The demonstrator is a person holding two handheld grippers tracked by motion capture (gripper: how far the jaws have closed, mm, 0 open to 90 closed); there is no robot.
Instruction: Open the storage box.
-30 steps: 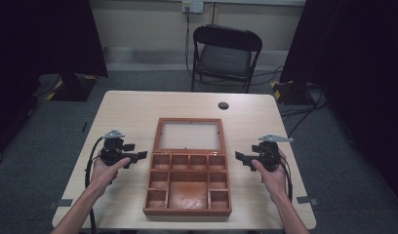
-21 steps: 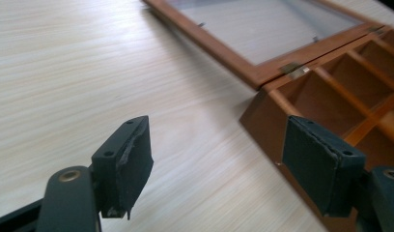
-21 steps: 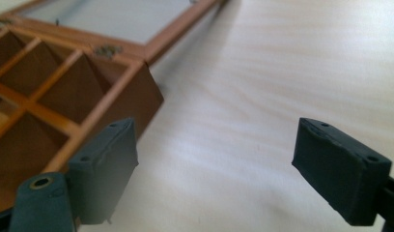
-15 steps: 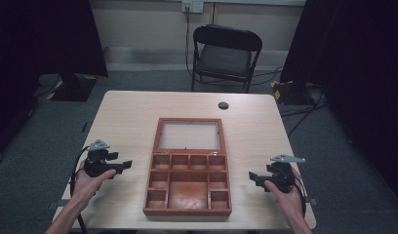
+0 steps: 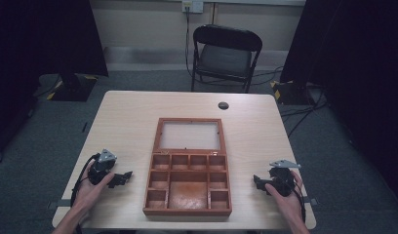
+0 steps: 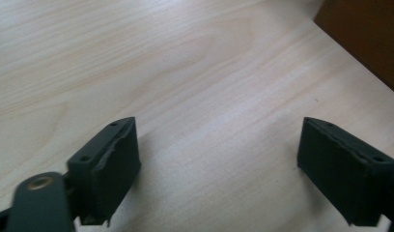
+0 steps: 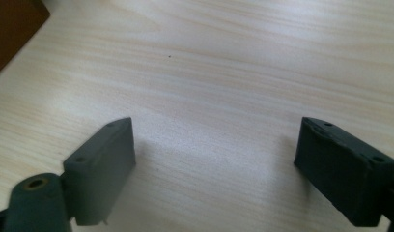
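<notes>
The wooden box (image 5: pixel 187 183) lies open in the middle of the worktop (image 5: pixel 250 126), its lid flat behind it and its small compartments toward the person; the left claw (image 5: pixel 124 176) rests near the box's left side, apart from it, and its jaws have just been opening, now wide with only bare wood between them; the right claw (image 5: pixel 256 181) sits well to the right of the box, jaws also just opening, wide, holding nothing; a chair (image 5: pixel 226 53) stands behind the worktop.
</notes>
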